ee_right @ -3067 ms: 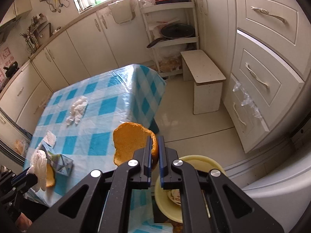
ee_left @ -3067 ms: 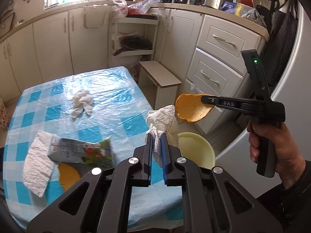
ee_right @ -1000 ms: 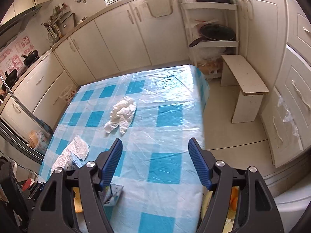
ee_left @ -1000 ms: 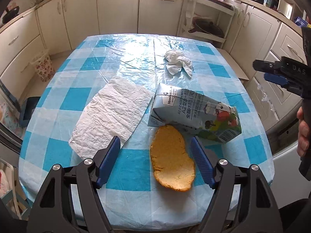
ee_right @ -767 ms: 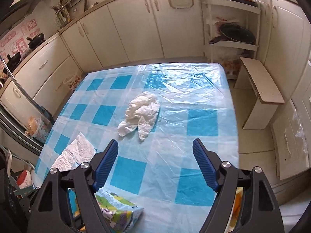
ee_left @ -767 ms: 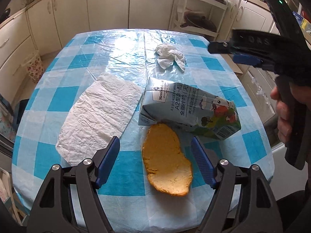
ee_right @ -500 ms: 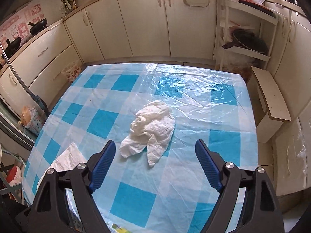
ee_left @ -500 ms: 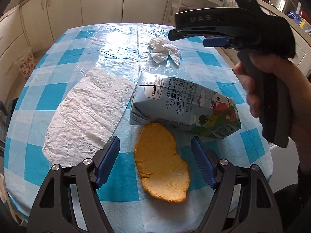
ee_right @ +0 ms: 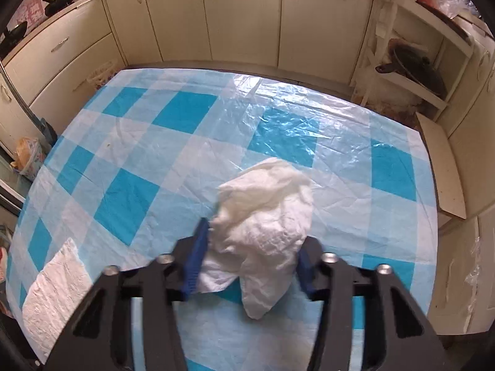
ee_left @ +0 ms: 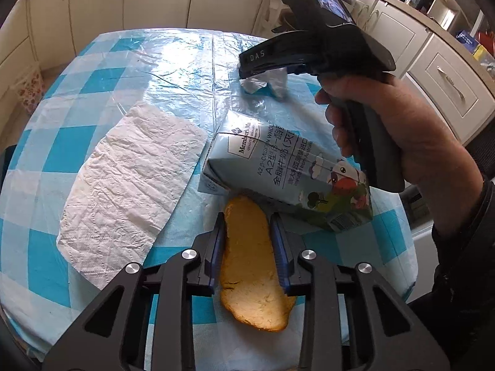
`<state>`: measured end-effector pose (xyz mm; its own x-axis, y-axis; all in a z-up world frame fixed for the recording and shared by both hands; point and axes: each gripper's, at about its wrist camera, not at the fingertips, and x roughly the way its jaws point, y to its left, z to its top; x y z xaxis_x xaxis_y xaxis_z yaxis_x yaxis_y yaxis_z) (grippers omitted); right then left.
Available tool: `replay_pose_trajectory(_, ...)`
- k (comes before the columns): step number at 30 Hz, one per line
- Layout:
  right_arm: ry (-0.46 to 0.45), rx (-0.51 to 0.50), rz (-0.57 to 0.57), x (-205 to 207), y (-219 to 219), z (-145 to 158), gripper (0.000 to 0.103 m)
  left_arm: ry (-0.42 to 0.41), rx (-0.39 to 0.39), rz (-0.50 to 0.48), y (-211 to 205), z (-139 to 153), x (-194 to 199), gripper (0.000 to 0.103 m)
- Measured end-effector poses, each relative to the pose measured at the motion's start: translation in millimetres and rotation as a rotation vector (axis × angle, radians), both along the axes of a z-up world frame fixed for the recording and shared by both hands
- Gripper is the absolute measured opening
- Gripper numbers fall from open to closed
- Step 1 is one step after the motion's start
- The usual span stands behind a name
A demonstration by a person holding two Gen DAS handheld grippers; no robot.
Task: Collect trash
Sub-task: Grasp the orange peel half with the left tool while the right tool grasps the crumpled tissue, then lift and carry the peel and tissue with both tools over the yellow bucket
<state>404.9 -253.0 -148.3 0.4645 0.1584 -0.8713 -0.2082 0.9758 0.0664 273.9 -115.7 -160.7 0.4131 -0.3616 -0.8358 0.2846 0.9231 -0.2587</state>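
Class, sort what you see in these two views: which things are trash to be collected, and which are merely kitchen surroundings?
Trash for the job:
- orange peel, between the left gripper fingers
- crumpled tissue, between the right gripper fingers
- milk carton
- flat paper towel

Just surroundings:
- checked tablecloth
- frying pan on the shelf
- wooden stool

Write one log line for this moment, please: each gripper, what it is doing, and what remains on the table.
left gripper: closing around peel | right gripper: closing around tissue | on table: carton, napkin
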Motion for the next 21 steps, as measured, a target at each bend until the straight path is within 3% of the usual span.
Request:
replay_pose_trajectory(1, 0.004, 0.014, 0.000, -0.9, -1.0, 1.9, 0.016, 0.002, -0.008, -0.001, 0.5, 1.2, -1.0, 0.026)
replay_pose_trajectory(4, -0.021, 0.027, -0.010, -8.0, -8.1, 10.9, 0.013, -0.008, -0.010, -0.006, 0.0, 5.3, -5.4, 0.024)
replay_pose_trajectory(11, -0.102, 0.108, -0.059, -31.0, -38.0, 49.7, 0.013, -0.044, -0.003, -0.017, -6.7, 18.7, -23.4, 0.022)
replay_pose_trajectory(21, -0.195, 0.123, -0.093, -83.9, -75.5, 84.8, 0.013, -0.138, 0.070, -0.031, -44.0, 34.2, -65.1, 0.022)
